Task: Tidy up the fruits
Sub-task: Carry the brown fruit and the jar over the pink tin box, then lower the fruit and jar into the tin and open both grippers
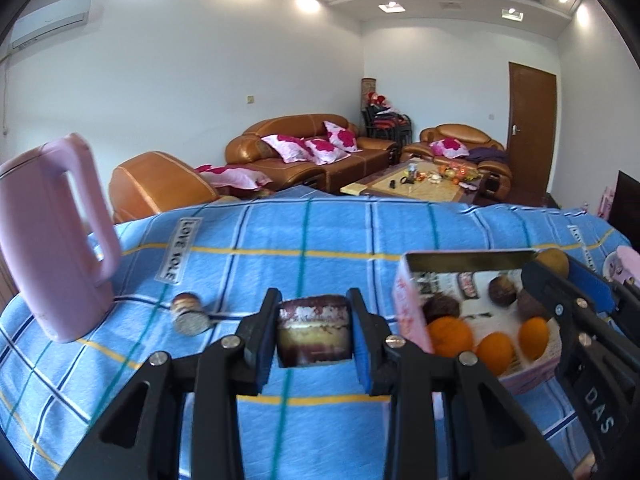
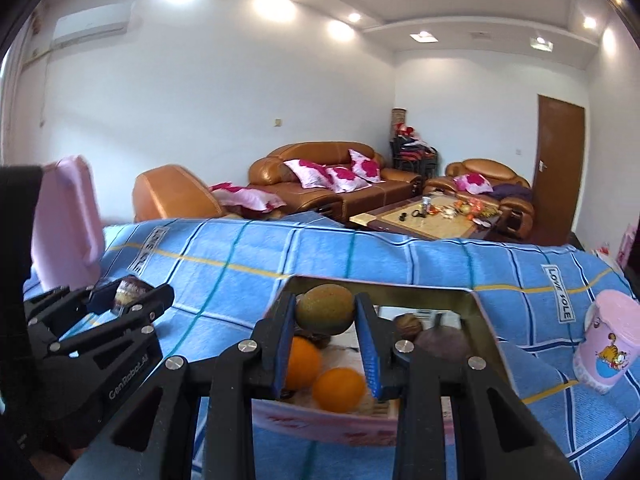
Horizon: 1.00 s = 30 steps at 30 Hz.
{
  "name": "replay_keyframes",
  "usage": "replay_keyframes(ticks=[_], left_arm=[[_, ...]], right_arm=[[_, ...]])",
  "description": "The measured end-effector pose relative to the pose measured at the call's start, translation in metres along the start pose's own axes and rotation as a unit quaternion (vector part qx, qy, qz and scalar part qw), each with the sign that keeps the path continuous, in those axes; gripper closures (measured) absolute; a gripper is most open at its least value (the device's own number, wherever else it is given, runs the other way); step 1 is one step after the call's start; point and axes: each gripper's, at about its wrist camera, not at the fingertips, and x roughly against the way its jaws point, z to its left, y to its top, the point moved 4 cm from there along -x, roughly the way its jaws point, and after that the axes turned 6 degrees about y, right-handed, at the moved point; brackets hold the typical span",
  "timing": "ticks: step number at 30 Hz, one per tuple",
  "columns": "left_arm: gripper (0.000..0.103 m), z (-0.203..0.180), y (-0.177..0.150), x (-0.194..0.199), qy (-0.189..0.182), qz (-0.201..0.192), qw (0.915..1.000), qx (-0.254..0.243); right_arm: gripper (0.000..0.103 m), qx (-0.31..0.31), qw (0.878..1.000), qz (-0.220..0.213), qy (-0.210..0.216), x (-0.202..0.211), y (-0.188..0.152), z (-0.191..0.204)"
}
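Green-brown fruit (image 2: 326, 309) sits pinched in the right tool (image 2: 325, 330), raised over the open box (image 2: 478, 312) of oranges (image 2: 338, 390). Left tool (image 1: 314, 330), tilted slightly down above the blue checked desk cloth (image 1: 320, 236), is clamped on a layered cake-like piece (image 1: 314, 332), left of the box.

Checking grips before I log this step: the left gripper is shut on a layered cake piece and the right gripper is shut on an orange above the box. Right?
Not quite. The right gripper is shut on a greenish-brown fruit, not an orange; the oranges lie in the box below, as the right wrist view shows. The left gripper does hold the layered cake piece.
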Motion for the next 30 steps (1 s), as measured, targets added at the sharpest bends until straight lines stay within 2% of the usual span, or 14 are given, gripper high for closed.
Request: replay_keyframes(ticks=[9,14,16,23,30], left_arm=[[0.069,-0.036,0.016,-0.005,-0.034,-0.009,0.9994,-0.005],[0.069,-0.06,0.028,-0.01,-0.062,-0.007,0.998,0.0],[0.069,-0.071,0.031,-0.012,-0.07,-0.008,0.9975,-0.004],[0.069,-0.1,0.024,-0.025,-0.081,0.004,0.9963,-0.029],[0.069,-0.098,0.017,-0.035,-0.081,0.026,0.9959,-0.029]], right_arm=[[0.071,-0.034,0.998,-0.01,-0.046,0.002,0.014,-0.047],[0.071,-0.017,0.993,-0.033,-0.11,0.008,0.024,-0.071],[0.071,-0.022,0.992,-0.032,-0.123,0.008,0.025,-0.08],[0.071,-0.048,0.993,0.005,-0.104,-0.012,0.018,-0.087],[0.071,-0.041,0.994,0.044,-0.09,-0.029,0.007,-0.08]])
